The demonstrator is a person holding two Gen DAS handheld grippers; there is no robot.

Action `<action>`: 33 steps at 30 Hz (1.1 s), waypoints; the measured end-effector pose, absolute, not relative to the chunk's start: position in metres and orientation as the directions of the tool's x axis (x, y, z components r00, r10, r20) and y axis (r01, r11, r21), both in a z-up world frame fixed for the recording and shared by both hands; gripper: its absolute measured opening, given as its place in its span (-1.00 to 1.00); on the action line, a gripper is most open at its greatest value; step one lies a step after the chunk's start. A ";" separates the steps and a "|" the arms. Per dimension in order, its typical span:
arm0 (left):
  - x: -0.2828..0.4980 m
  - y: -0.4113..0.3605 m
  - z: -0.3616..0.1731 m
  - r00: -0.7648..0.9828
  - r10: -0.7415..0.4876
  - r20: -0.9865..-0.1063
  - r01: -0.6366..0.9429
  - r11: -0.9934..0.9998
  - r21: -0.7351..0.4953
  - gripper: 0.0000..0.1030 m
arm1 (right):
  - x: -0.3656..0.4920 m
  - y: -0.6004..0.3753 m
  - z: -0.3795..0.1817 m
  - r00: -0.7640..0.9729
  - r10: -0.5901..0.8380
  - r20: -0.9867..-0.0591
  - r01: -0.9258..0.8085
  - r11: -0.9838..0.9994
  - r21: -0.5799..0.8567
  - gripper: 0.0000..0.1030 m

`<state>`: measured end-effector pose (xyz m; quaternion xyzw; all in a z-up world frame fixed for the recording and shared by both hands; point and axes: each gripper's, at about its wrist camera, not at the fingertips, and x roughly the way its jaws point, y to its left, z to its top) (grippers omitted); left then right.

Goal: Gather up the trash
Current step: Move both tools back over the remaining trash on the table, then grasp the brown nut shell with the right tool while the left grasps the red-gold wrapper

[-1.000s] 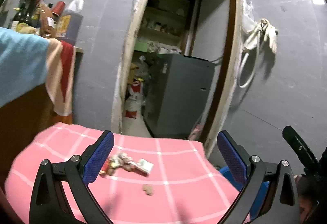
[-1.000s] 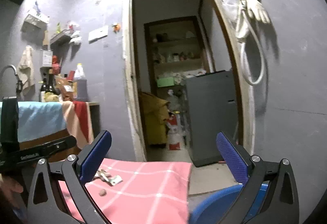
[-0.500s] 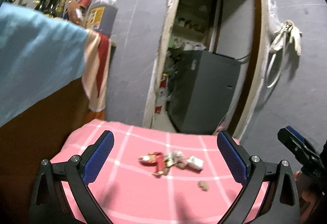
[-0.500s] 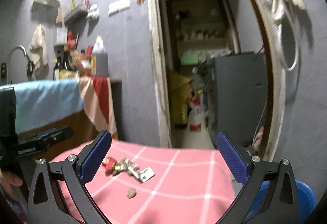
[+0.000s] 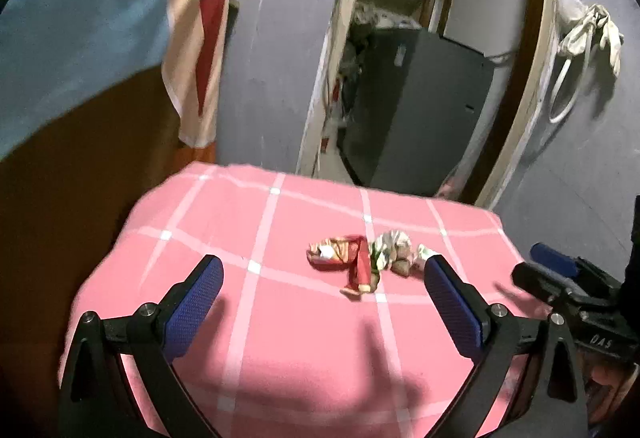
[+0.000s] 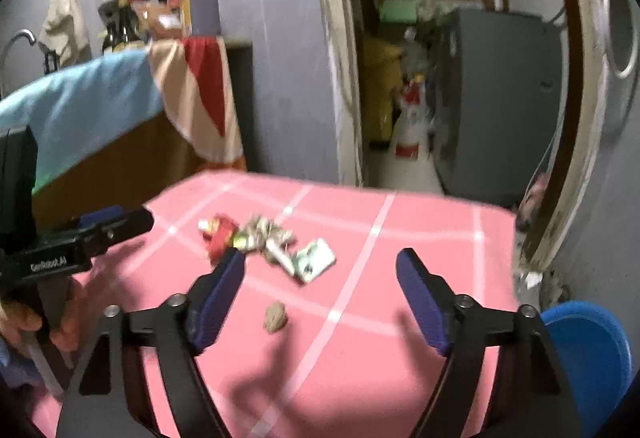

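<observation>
Trash (image 5: 362, 260) lies in a small heap on the pink checked worktop (image 5: 280, 358), toward its far half. Heap holds a red wrapper (image 5: 340, 254), crumpled pale wrappers (image 5: 390, 246) and a white-green packet (image 6: 314, 260), all touching or overlapping. One brown nut-like lump (image 6: 275, 316) sits apart, just at 6 o'clock of the heap in the right wrist view.

Left claw (image 5: 322, 300): jaws wide apart, nothing between the pads, hovering above the cloth. Heap sits at about 1 o'clock from its midpoint, near the right finger's tip. Right claw's blue-tipped finger shows at 3 o'clock in this view.

Right claw (image 6: 320, 296): jaws closing, nothing pressed between them. Its left fingertip (image 6: 230, 266) overlaps the near edge of the heap in the picture; contact cannot be told. Brown lump shows between the fingers, nearer the left one. Left claw's body and a hand (image 6: 24, 322) on its grip show at 9 o'clock.

Blue bin (image 6: 588, 354) stands at 4 o'clock, beside the worktop's right edge, lower than it. Blue cloth (image 5: 72, 26) and a red-cream towel (image 5: 200, 50) hang at 10 o'clock. Open doorway (image 5: 420, 50) at 12 o'clock, a grey cabinet (image 5: 420, 110) inside. Gloves (image 5: 596, 34) hang on the wall at 2 o'clock.
</observation>
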<state>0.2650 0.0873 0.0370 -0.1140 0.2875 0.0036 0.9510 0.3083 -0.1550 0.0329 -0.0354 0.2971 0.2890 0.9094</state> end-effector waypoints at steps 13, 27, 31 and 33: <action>0.297 0.075 0.008 0.702 -0.173 -0.691 -0.007 0.968 -0.250 0.03 | 0.314 -0.120 -0.003 0.477 0.489 -0.730 -0.631 0.769 0.103 -0.24; 0.320 0.071 0.001 0.649 -0.206 -0.732 -0.011 0.960 -0.280 -0.65 | 0.313 -0.112 -0.008 0.438 0.474 -0.763 -0.655 0.750 0.090 -0.71; 0.319 0.072 0.003 0.653 -0.220 -0.724 -0.008 0.955 -0.298 -0.89 | 0.312 -0.111 -0.008 0.442 0.476 -0.760 -0.655 0.750 0.089 -0.71; 0.317 0.071 0.004 0.658 -0.218 -0.721 -0.008 0.955 -0.296 -0.89 | 0.314 -0.110 -0.009 0.444 0.478 -0.758 -0.654 0.751 0.091 -0.72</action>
